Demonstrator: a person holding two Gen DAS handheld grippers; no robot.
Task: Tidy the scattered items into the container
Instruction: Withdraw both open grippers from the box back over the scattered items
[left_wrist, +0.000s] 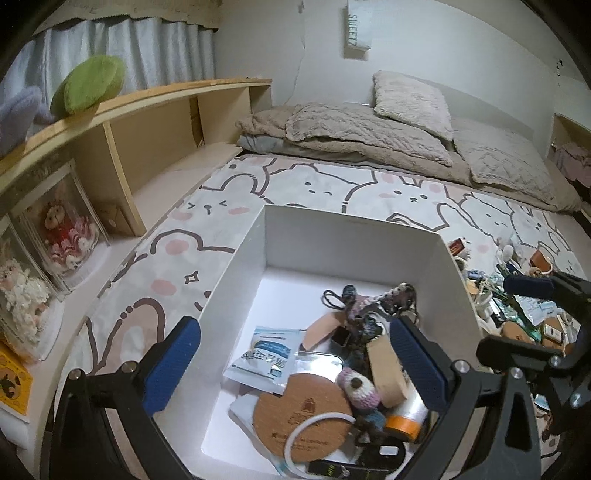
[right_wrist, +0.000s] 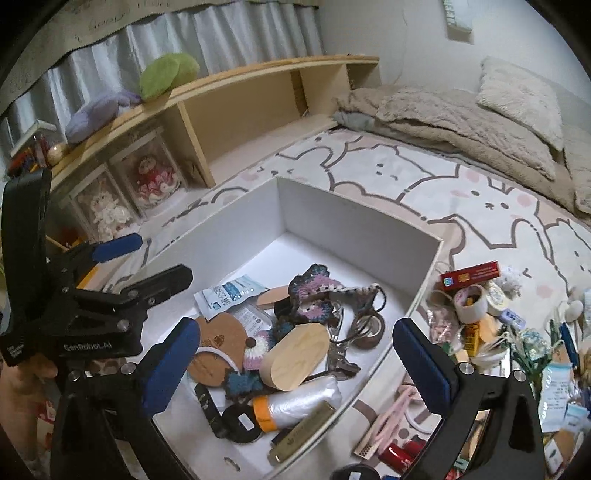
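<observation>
A white open box (left_wrist: 347, 230) (right_wrist: 354, 206) sits on the rabbit-print bed cover. It holds several items: a round cork coaster (left_wrist: 301, 413) (right_wrist: 218, 341), a blue-white sachet (left_wrist: 264, 356) (right_wrist: 231, 291), a crocheted piece (right_wrist: 314, 290), an oval wooden block (right_wrist: 297, 356) and an orange-capped tube (right_wrist: 295, 404). My left gripper (left_wrist: 295, 365) is open and empty above the box's near side. My right gripper (right_wrist: 299, 365) is open and empty above the box's near right corner. Scattered items (right_wrist: 491, 328) lie on the cover right of the box.
A wooden shelf unit (left_wrist: 122, 147) with dolls in clear cases (left_wrist: 66, 229) runs along the left. Folded blankets and a pillow (left_wrist: 410, 99) lie at the far end of the bed. A red box (right_wrist: 471, 275) and tape roll (right_wrist: 469, 301) lie among the clutter.
</observation>
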